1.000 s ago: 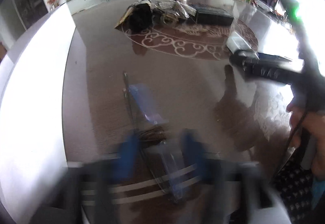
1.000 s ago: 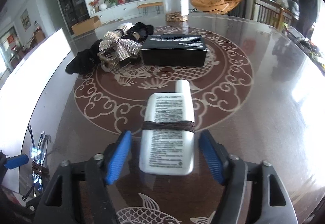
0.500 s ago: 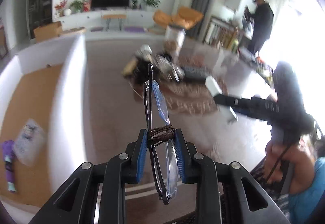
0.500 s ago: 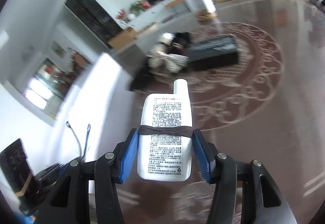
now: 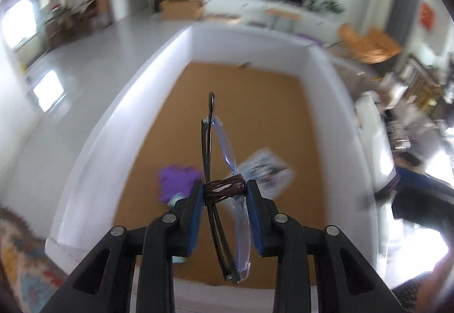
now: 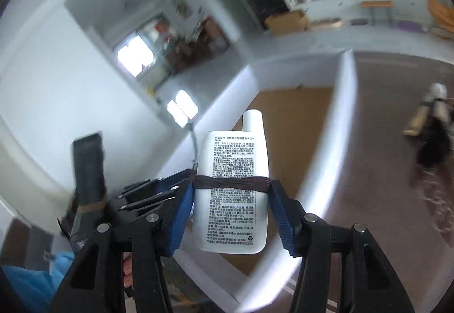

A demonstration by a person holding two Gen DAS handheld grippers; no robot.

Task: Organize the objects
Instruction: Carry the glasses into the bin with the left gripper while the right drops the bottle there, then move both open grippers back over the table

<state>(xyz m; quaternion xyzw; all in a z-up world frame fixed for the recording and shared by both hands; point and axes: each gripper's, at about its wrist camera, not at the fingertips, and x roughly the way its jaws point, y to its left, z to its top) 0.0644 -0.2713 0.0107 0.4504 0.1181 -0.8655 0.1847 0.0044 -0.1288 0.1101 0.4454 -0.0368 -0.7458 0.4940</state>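
Note:
My left gripper is shut on folded glasses bound with a brown band, held in the air above a white-walled box with a brown floor. My right gripper is shut on a white sunscreen bottle with a dark band around it, held over the near wall of the same box. The left gripper's body shows in the right wrist view at the left.
Inside the box lie a purple item and a clear printed packet. In the right wrist view the brown patterned table lies to the right with a dark pile of things. A patterned rug lies below the box.
Both grippers have swung left from the table to above the box, each carrying its object. The glasses and the bottle were lifted off the table during the last second.

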